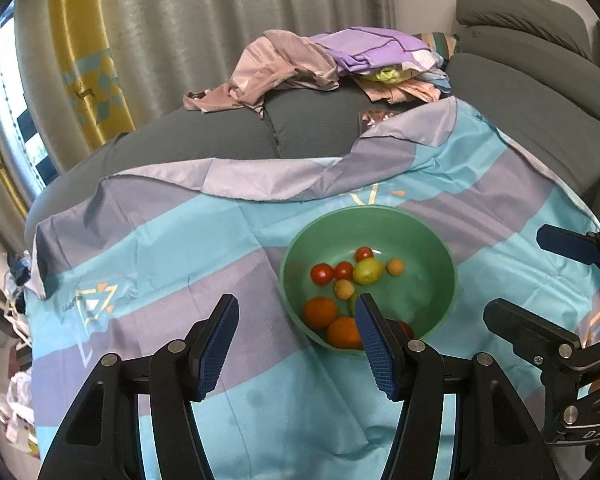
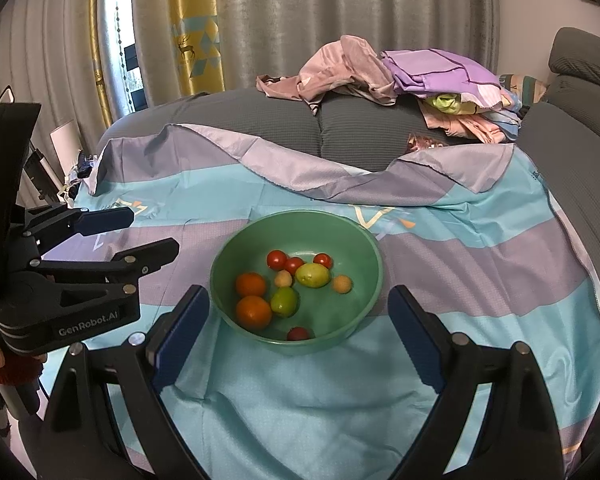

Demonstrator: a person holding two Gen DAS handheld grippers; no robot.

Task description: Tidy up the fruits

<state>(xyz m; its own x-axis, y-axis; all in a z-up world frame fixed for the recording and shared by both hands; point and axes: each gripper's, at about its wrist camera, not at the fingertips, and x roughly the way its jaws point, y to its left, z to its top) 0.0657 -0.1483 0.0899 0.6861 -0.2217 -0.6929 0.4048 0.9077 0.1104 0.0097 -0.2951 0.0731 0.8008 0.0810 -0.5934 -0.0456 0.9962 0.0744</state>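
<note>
Green bowl (image 2: 296,236) w/ fruits (image 2: 313,275) on striped cloth (image 2: 480,280), left tongs (image 1: 296,346) wide, right tongs (image 2: 300,336) wide, both empty

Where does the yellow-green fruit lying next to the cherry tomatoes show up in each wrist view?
Left wrist view: the yellow-green fruit lies right of centre, in the far half of the green bowl, right of two tomatoes.
Right wrist view: the same fruit sits just above the picture's centre, in the bowl's far half.
Shared landmark: the pile of clothes beyond the bowl, in front of the curtain.
</note>
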